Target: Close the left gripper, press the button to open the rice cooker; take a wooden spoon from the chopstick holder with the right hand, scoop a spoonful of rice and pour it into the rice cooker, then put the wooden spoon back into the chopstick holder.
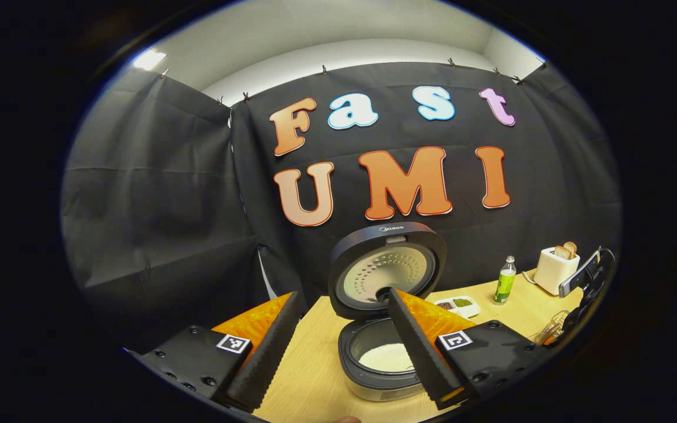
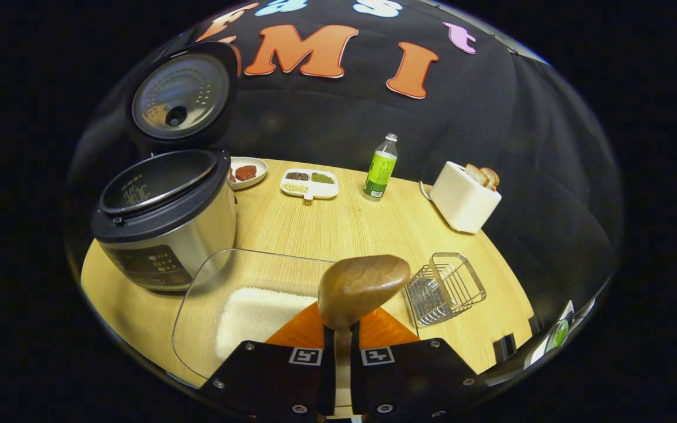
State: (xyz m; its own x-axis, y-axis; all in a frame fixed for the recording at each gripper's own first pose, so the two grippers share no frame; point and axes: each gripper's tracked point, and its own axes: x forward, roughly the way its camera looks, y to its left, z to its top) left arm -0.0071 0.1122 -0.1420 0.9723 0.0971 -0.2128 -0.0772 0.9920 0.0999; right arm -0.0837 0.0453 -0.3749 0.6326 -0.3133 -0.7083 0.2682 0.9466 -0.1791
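On the wooden table (image 2: 338, 229) the rice cooker (image 2: 162, 223) stands open, while the right gripper (image 2: 339, 358) pinches the wooden spoon (image 2: 362, 288) above the clear rice container (image 2: 221, 282), beside the wire chopstick holder (image 2: 444, 288), and the left gripper (image 1: 338, 346) is spread.

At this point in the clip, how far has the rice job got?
Done: the rice cooker stands with its lid up, and it already holds rice, seen in the left gripper view. In hand: the right gripper is shut on the wooden spoon, its bowl empty above the rice container. Left: returning the spoon to the chopstick holder, possibly after another scoop.
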